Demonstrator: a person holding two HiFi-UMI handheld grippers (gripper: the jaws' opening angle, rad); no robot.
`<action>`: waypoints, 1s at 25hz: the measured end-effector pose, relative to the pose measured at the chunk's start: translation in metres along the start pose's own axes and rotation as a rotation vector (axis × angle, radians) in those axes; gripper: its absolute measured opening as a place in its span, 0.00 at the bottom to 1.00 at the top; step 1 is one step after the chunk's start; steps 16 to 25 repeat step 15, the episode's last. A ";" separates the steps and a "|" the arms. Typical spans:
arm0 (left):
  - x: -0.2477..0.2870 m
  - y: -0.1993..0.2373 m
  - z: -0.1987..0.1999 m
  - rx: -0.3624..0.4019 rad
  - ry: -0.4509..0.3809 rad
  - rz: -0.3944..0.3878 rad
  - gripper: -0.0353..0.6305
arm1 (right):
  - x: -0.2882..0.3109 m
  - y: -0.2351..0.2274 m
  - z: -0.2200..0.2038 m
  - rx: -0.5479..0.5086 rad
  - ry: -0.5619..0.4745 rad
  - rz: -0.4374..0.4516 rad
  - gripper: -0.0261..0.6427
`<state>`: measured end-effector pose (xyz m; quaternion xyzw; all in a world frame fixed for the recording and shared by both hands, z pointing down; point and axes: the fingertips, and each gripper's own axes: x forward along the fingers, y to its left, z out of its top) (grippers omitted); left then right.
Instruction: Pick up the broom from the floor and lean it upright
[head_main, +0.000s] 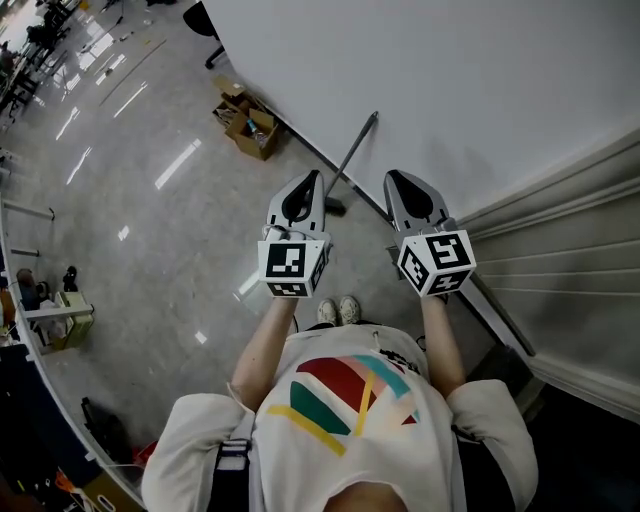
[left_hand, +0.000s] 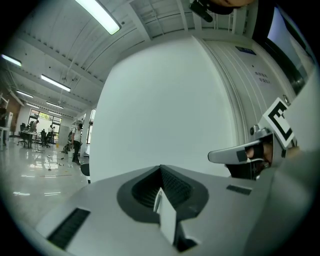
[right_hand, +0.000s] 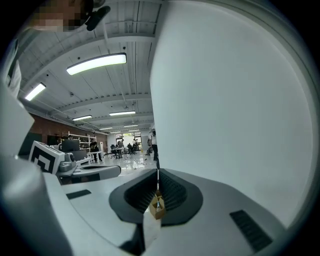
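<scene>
The broom (head_main: 353, 156) is a thin grey stick that stands tilted against the white wall panel (head_main: 450, 80), its dark lower end on the floor just beyond my grippers. My left gripper (head_main: 306, 182) is held up at chest height, shut with nothing in it; the left gripper view shows its jaws (left_hand: 161, 169) closed and facing the white panel. My right gripper (head_main: 398, 184) is beside it at the same height, also shut and holding nothing (right_hand: 157, 174). Neither gripper touches the broom.
An open cardboard box (head_main: 248, 125) lies on the shiny floor near the panel's foot. A ribbed shutter (head_main: 570, 240) runs along the right. A cart with bottles (head_main: 55, 305) stands at far left. People (left_hand: 76, 142) and desks are far off in the hall.
</scene>
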<state>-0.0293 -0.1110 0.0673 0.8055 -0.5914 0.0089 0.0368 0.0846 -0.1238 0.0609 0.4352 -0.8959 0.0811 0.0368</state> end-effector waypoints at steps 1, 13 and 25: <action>-0.003 0.001 0.000 0.005 0.000 0.005 0.12 | -0.002 0.003 0.000 0.000 -0.001 0.002 0.06; -0.023 0.004 0.022 0.021 -0.047 0.011 0.12 | -0.012 0.033 0.007 -0.034 -0.009 0.035 0.06; -0.026 0.004 0.021 0.027 -0.045 0.008 0.12 | -0.012 0.037 0.005 -0.029 -0.005 0.039 0.06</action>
